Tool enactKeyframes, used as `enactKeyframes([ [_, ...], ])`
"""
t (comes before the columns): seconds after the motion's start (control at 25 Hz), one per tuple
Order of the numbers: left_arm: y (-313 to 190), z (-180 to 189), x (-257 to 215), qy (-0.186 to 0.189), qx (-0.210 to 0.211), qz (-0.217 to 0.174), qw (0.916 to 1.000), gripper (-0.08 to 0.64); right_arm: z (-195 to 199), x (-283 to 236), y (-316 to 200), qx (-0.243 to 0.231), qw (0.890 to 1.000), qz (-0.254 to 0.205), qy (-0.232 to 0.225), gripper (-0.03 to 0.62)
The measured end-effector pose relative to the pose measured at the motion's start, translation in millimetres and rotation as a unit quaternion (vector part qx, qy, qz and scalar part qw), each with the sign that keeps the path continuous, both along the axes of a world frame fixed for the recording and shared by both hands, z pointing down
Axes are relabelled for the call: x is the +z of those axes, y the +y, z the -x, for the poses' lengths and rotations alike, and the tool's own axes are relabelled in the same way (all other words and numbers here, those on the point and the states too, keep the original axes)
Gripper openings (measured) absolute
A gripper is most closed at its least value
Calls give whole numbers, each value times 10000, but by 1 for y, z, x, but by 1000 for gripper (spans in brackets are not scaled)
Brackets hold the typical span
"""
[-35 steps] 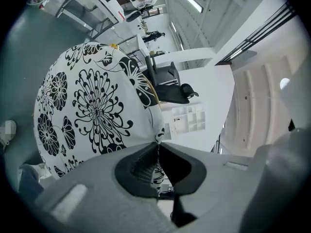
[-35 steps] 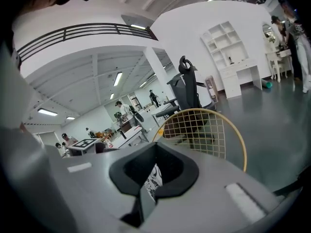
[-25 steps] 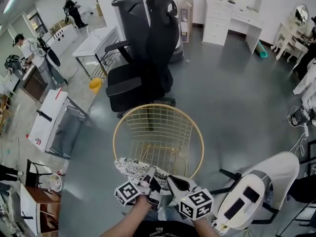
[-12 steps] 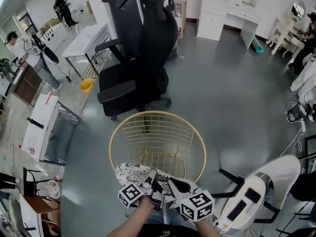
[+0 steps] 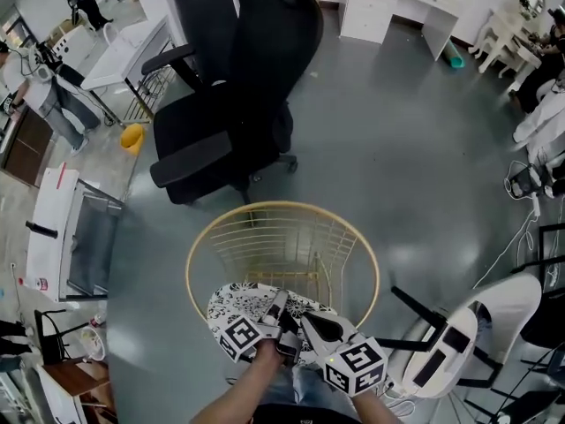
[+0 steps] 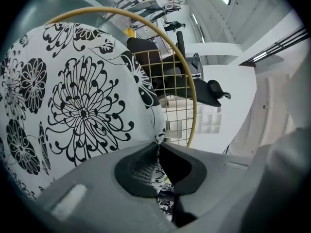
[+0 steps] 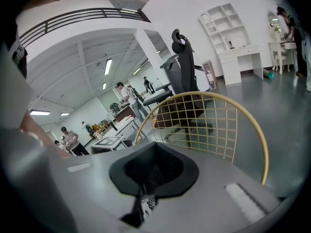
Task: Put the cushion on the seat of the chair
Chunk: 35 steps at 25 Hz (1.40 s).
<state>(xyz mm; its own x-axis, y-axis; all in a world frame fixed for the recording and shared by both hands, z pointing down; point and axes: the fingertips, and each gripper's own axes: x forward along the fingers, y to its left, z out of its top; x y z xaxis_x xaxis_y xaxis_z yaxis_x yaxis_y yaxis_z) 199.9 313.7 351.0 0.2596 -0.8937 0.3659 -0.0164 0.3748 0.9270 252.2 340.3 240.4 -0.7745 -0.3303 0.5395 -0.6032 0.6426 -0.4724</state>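
The left gripper (image 5: 279, 306) and the right gripper (image 5: 309, 323) are each closed on the near edge of the flower-print cushion (image 5: 243, 303), pinching its fabric. The cushion sits at the 6 o'clock side of the gold wire chair (image 5: 282, 206), inside its ring. A black office chair (image 5: 221, 140) stands at 11 o'clock.

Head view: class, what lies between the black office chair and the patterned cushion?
The gold wire chair stands between the black office chair and the cushion, with nothing else there; the head view shows it.
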Motion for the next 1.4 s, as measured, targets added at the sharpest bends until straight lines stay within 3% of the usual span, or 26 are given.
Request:
enactKeyframes([
  [0.6, -55, -10, 75, 505, 127, 172, 9985, 18, 2, 45, -23, 276, 9983, 252, 456, 0],
  [0.96, -65, -14, 107, 593, 233, 244, 9977, 34, 10, 60, -24, 273, 9975, 384, 535, 0],
  [1.24, -67, -18, 114, 673, 353, 314, 9966, 111, 9, 65, -19, 247, 9966, 490, 613, 0],
  [1.4, -59, -19, 105, 674, 456, 304, 9962, 114, 9, 62, -18, 271, 9964, 524, 609, 0],
])
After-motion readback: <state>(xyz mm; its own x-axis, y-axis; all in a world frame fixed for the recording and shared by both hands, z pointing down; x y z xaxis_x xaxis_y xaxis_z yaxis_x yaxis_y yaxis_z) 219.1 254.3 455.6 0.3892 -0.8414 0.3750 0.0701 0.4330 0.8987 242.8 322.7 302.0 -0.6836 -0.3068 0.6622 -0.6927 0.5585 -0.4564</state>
